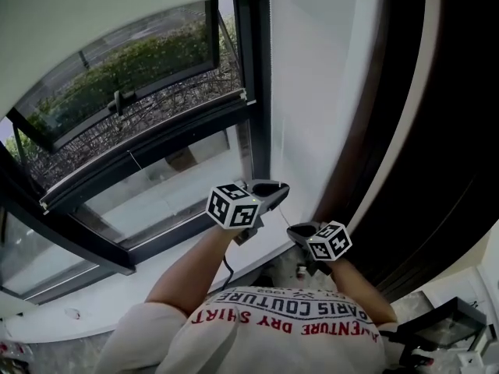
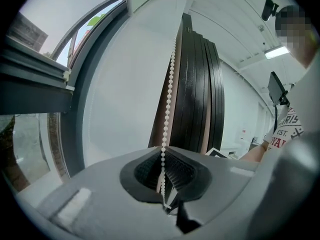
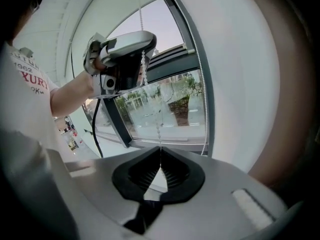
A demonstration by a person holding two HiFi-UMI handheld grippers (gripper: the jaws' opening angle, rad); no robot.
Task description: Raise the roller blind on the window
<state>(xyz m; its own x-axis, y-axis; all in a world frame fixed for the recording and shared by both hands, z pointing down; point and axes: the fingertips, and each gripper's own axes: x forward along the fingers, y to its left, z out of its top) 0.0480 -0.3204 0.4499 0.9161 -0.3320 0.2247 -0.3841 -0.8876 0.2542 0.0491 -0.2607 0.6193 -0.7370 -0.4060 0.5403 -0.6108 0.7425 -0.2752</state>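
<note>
The pale roller blind (image 1: 117,10) covers only the top of the window. Its white bead chain (image 1: 269,92) hangs down the dark frame at the window's right side. My left gripper (image 1: 274,187) is shut on this chain; in the left gripper view the bead chain (image 2: 169,94) drops straight between the closed pads of the left gripper (image 2: 163,158). Lower and to the right, my right gripper (image 1: 300,231) is shut on the same strand. In the right gripper view a thin line of beads (image 3: 160,129) rises from the right gripper (image 3: 160,149) to the left gripper (image 3: 142,49) above.
A tilted-open window pane (image 1: 132,92) and a white sill (image 1: 156,279) lie to the left. A white wall strip (image 1: 320,92) and tall dark panels (image 1: 437,131) stand close on the right. A second chain strand (image 3: 202,84) runs by the frame. My own torso fills the bottom.
</note>
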